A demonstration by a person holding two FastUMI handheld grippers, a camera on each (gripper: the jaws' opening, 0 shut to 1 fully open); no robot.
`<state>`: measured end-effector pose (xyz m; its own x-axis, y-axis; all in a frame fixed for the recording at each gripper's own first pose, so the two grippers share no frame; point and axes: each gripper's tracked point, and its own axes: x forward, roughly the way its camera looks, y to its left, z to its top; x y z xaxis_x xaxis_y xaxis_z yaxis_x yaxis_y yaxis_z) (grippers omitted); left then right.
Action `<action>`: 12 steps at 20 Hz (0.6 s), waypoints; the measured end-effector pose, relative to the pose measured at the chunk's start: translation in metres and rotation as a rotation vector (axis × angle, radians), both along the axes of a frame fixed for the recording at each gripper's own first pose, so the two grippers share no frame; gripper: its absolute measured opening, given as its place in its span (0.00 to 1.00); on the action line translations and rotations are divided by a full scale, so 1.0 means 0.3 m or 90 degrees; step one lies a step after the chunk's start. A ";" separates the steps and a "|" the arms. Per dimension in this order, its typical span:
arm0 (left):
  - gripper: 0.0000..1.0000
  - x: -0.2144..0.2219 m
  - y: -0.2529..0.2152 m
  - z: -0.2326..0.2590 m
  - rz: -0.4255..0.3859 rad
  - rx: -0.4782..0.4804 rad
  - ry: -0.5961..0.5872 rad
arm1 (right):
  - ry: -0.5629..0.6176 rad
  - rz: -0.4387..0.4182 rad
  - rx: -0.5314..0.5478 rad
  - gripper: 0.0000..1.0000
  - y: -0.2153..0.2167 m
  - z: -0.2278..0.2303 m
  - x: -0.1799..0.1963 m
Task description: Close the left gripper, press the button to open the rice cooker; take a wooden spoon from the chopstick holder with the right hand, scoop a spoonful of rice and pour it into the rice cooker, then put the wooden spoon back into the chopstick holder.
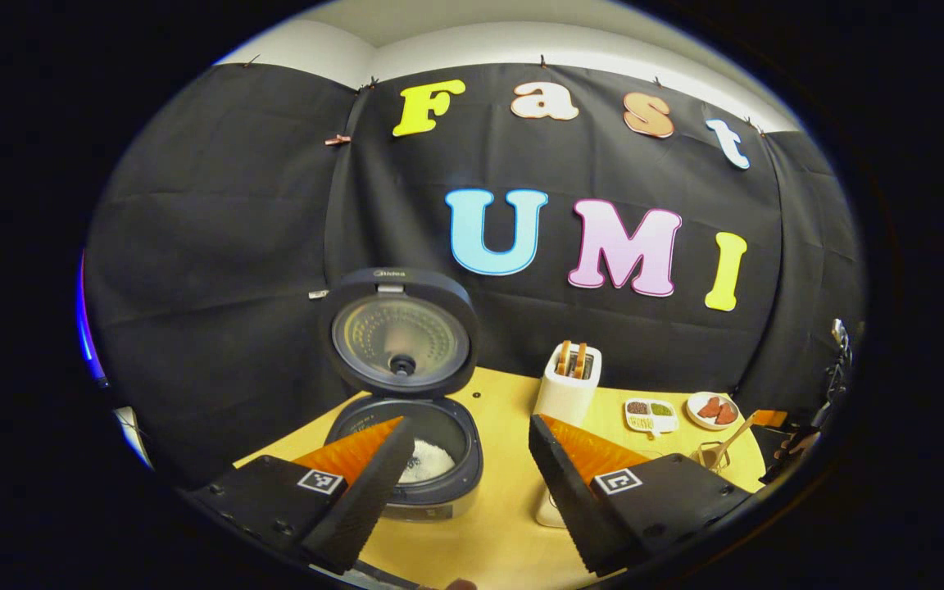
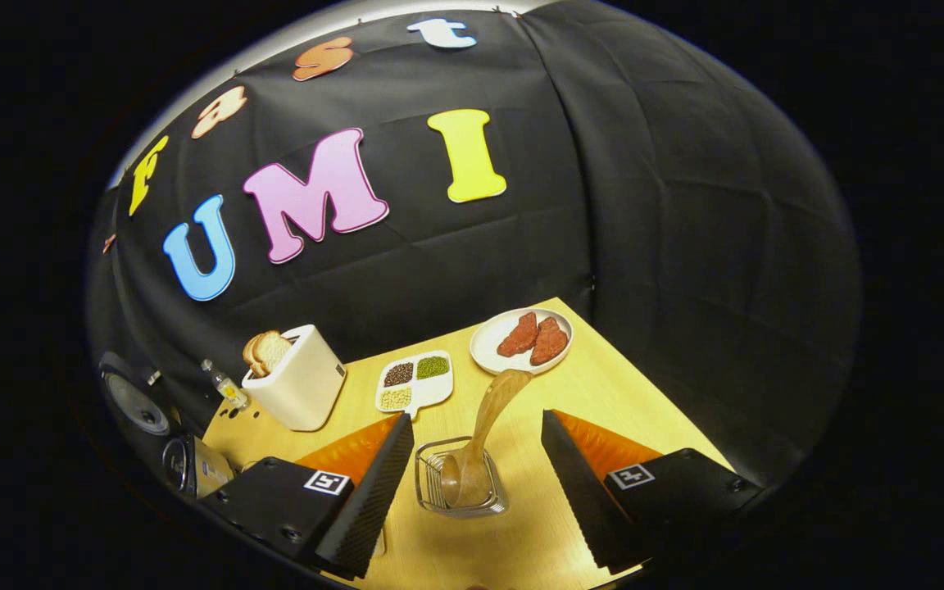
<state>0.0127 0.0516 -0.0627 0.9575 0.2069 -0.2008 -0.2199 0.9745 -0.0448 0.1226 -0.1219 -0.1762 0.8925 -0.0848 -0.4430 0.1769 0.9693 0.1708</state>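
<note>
Right gripper (image 2: 472,471), jaws spread wide and empty, hovers low in the right gripper view around a wooden spoon (image 2: 484,438) that stands tilted, handle down, in the wire chopstick holder (image 2: 460,487) at lower centre. Left gripper (image 1: 460,483) is likewise open and holds nothing. Rice cooker (image 1: 406,442), left of centre in the left gripper view, has its lid raised and white rice inside, so the task looks essentially done.

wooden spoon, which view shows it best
The right gripper view: the wooden spoon stands in the chopstick holder, close, between the open fingers. The left gripper view shows it small, near the edge.
</note>
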 end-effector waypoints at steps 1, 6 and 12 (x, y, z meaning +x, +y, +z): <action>0.96 -0.003 -0.018 -0.022 0.003 -0.003 0.011 | 0.009 -0.004 0.006 0.98 -0.014 -0.029 0.023; 0.96 -0.014 -0.097 -0.135 -0.002 0.016 0.071 | 0.041 -0.010 0.048 0.99 -0.040 -0.147 0.138; 0.96 -0.042 -0.191 -0.270 -0.009 -0.007 0.132 | 0.071 -0.014 0.101 0.79 -0.022 -0.242 0.224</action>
